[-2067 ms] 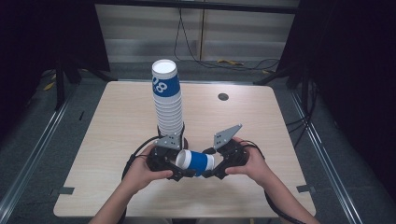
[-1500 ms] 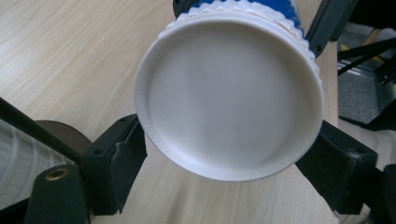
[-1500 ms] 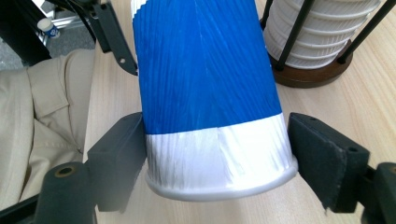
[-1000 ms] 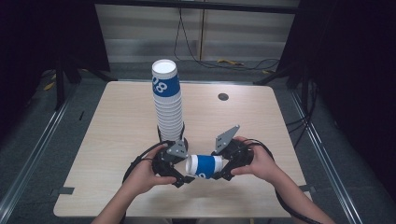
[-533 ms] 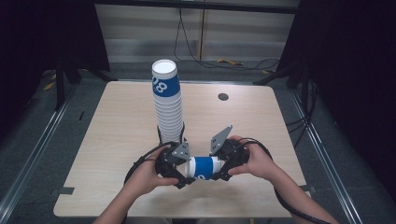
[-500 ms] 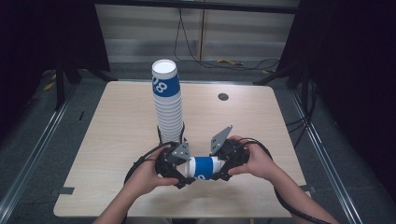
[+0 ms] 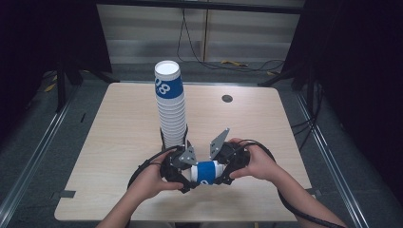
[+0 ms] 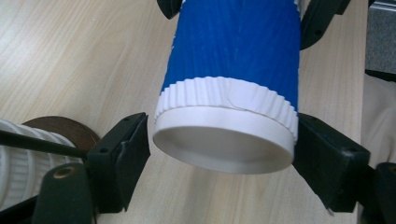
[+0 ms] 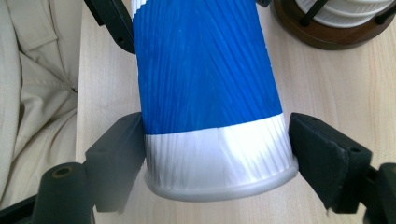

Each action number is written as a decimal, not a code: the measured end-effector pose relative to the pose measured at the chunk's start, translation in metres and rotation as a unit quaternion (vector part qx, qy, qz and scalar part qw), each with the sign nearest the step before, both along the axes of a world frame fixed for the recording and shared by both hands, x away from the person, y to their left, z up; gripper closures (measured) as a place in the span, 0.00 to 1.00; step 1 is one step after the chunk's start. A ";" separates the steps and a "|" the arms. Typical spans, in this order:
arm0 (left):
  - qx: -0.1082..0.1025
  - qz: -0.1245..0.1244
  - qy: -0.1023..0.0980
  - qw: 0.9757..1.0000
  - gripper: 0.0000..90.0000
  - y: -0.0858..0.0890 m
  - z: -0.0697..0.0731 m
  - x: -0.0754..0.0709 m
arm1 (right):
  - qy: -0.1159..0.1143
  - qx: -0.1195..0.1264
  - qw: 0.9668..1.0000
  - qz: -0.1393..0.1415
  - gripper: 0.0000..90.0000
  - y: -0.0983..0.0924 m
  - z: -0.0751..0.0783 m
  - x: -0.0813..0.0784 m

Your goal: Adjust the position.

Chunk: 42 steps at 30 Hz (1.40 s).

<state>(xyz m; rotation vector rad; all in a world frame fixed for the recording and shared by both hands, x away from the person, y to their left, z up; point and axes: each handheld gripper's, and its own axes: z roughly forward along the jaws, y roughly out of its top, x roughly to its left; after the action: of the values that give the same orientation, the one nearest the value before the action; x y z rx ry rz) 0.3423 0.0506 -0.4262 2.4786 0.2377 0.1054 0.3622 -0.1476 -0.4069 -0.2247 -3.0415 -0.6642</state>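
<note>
A blue paper cup (image 7: 205, 172) with white ribbed ends lies level just above the table, held between both hands. My left gripper (image 7: 190, 174) grips one end: in the left gripper view its jaws have just been closing and both pads now press the cup's white rim (image 8: 224, 140). My right gripper (image 7: 221, 171) is shut on the other end, its pads pressing the white band (image 9: 217, 149). A tall stack of the same cups (image 7: 171, 107) stands right behind the left gripper.
The stack sits in a dark wooden base (image 8: 60, 128) with black upright rods, close to both grippers (image 9: 327, 32). A small dark round hole (image 7: 227, 98) marks the far part of the light wooden table (image 7: 119, 128). Cables trail from both grippers.
Compared with two seconds ago, both hands and the cup have shifted a little to the right and toward the near edge. In the last half second almost nothing moves.
</note>
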 end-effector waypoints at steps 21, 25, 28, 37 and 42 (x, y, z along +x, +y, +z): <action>0.048 -0.008 -0.002 0.999 0.31 -0.005 -0.001 0.000 | 0.008 -0.002 1.000 0.002 0.22 0.007 -0.002 0.003; 0.051 -0.009 -0.007 0.999 0.31 -0.006 -0.002 0.000 | 0.012 -0.004 1.000 -0.001 0.22 0.009 -0.002 0.004; 0.062 -0.016 -0.009 0.998 0.30 -0.009 -0.001 0.002 | 0.010 -0.007 1.000 0.002 0.22 0.012 -0.001 0.005; 0.077 -0.023 -0.011 0.997 0.32 -0.015 0.000 0.002 | 0.012 -0.006 1.000 0.006 0.21 0.009 0.000 0.005; 0.075 -0.024 -0.004 0.997 0.33 -0.013 0.000 0.001 | 0.009 -0.005 1.000 0.012 0.20 0.008 0.002 0.004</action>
<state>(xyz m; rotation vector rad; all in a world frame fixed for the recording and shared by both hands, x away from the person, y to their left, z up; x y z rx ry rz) 0.3429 0.0371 -0.4265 2.6301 0.1711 0.1156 0.3658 -0.1393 -0.4051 -0.1939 -3.0264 -0.6436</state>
